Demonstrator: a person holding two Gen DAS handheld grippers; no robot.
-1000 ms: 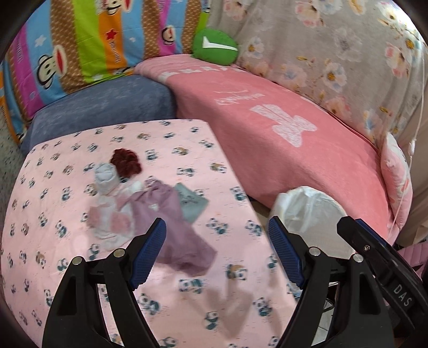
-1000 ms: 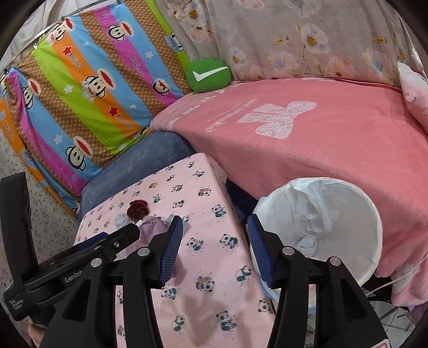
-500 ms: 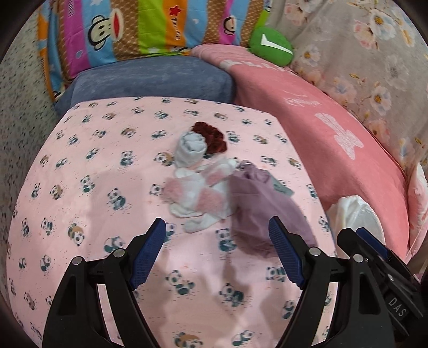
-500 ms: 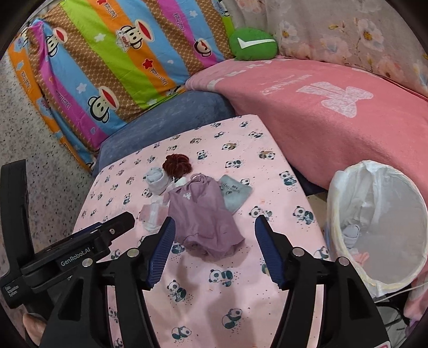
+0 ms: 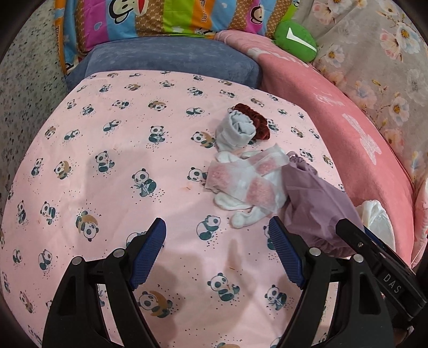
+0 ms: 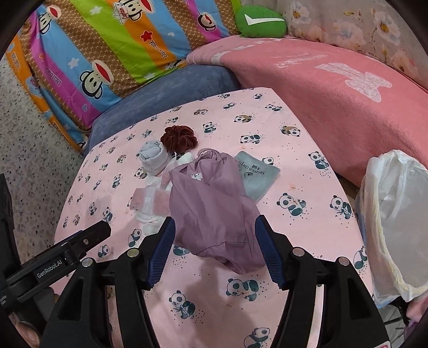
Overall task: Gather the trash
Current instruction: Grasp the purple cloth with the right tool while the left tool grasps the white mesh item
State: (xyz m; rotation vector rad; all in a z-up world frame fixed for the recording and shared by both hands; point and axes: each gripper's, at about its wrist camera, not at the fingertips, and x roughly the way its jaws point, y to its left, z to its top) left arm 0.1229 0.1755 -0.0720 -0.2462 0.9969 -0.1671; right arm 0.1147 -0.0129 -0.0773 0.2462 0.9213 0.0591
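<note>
A heap of items lies on the pink panda-print table (image 5: 112,187): a purple cloth bag (image 6: 211,203) (image 5: 315,203), a white and pink wrapper (image 5: 248,182) (image 6: 149,200), a rolled pale blue sock (image 5: 236,129) (image 6: 152,158), a dark red scrunchie (image 6: 178,138) (image 5: 256,120) and a grey pouch (image 6: 255,174). My left gripper (image 5: 216,257) is open and empty, hovering just short of the wrapper. My right gripper (image 6: 214,254) is open and empty, its jaws straddling the near end of the purple bag. The white-lined trash bin (image 6: 396,222) (image 5: 377,224) stands right of the table.
A pink blanket-covered sofa (image 6: 334,88) runs along the right and back. A blue cushion (image 5: 171,61), a striped monkey-print pillow (image 6: 107,48) and a green pillow (image 6: 259,21) lie behind the table. Speckled floor (image 6: 26,150) is to the left.
Both grippers have swung left from the bin side and moved in over the table. The heap now sits closer, and the right gripper's jaws have come down around the purple bag's near end.
</note>
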